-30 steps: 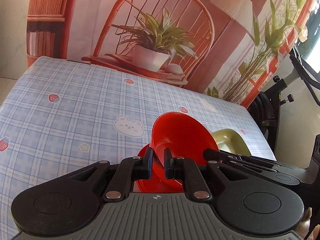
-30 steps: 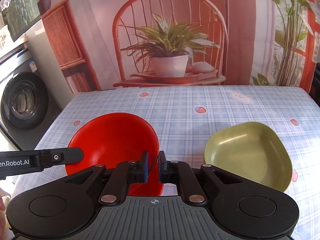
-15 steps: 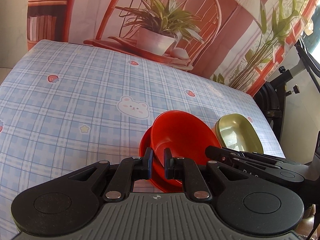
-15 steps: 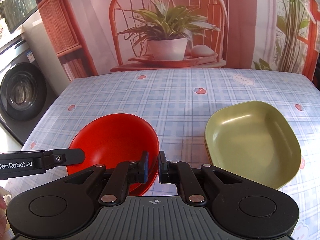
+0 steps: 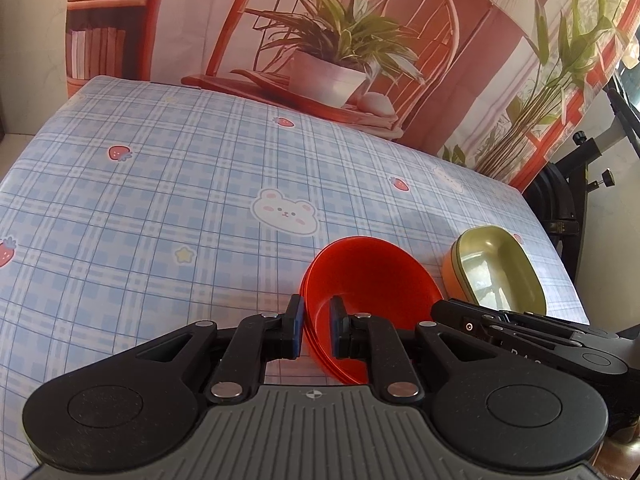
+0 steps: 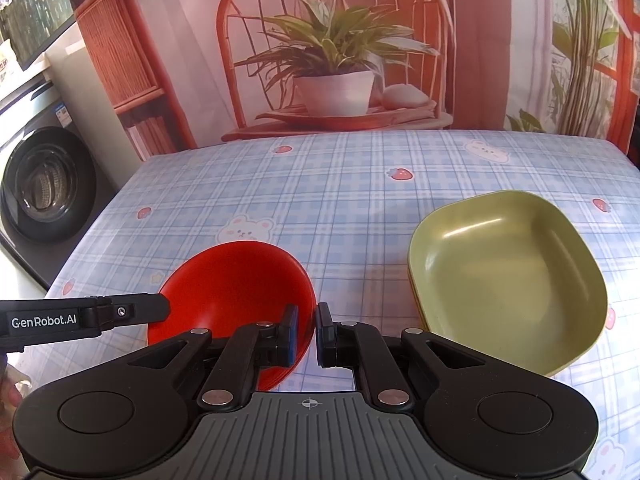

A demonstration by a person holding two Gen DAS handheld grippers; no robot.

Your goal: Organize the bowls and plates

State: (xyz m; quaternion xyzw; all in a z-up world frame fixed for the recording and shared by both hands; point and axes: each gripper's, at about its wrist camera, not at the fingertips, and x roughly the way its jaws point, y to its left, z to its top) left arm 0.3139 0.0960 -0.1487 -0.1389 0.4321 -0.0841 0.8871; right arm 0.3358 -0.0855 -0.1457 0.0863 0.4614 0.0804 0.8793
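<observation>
A red bowl [image 5: 370,280] sits nested on red dishes under it on the checked tablecloth; it also shows in the right wrist view [image 6: 236,288]. My left gripper [image 5: 316,326] has its two fingers on either side of the bowl's near left rim, narrowly apart. My right gripper [image 6: 307,330] straddles the bowl's right rim, also narrowly apart. A green square bowl [image 6: 504,272] stands to the right, stacked on an orange one [image 5: 450,268].
The table [image 5: 160,208] carries a blue plaid cloth with bears and strawberries. A printed backdrop hangs behind it. A washing machine [image 6: 44,184] stands left of the table and an exercise bike [image 5: 576,184] stands at the right.
The red bowl came down from a tilted, lifted pose and settled onto the red stack. Both grippers lowered with it, and their fingers have parted slightly around the rim.
</observation>
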